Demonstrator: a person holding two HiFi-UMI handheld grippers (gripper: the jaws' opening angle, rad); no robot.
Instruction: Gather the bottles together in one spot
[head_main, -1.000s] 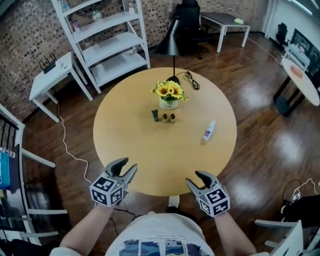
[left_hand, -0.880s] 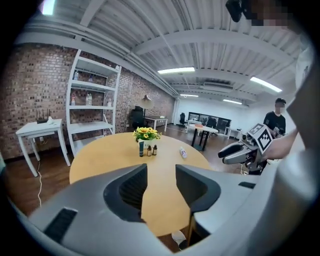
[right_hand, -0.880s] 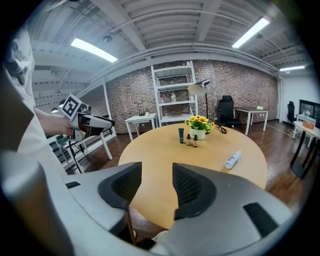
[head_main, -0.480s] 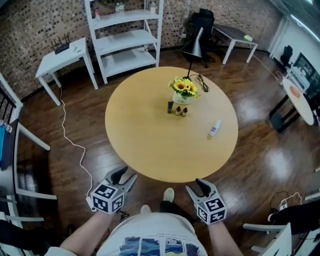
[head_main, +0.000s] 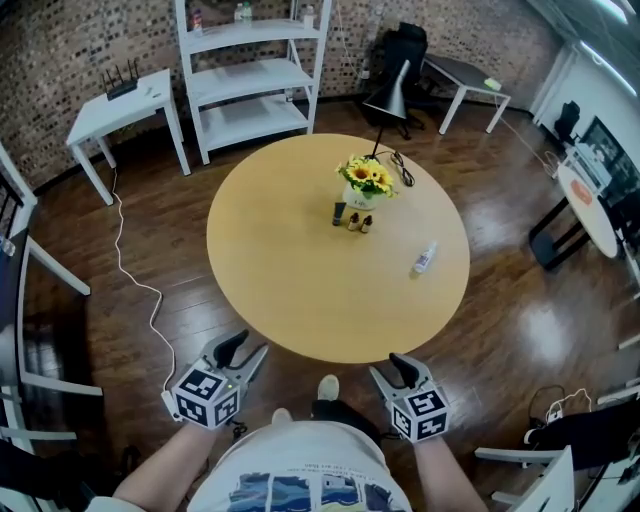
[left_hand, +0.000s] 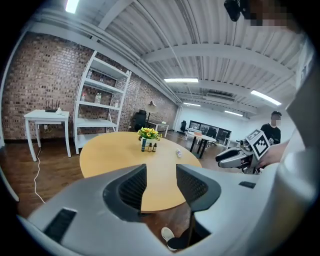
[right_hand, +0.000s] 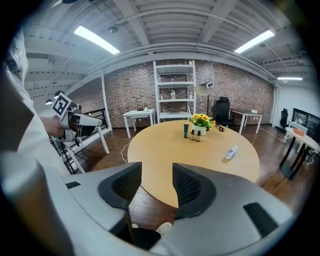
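Head view, bottles (head_main: 354, 221) well beyond left hand-held gripper (head_main: 245, 348), just opening, empty, right hand-held gripper (head_main: 389, 366) released

Head view looks steeply down; both gripper views share the round table (head_main: 300, 290).

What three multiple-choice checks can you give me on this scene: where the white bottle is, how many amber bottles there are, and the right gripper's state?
1. The white bottle is:
A. lying alone on the right part of the table
B. standing upright at its middle
C. stacked on another bottle

2. Small amber bottles by the flower pot:
A. one
B. two
C. four

3. The right gripper is:
A. shut on a bottle
B. open, nothing between its fingers
C. out of view

Answers:
1 A, it lies on its side apart from the flowers.
2 B, a pair stands beside the dark tube.
3 B, its own view shows an empty gap.
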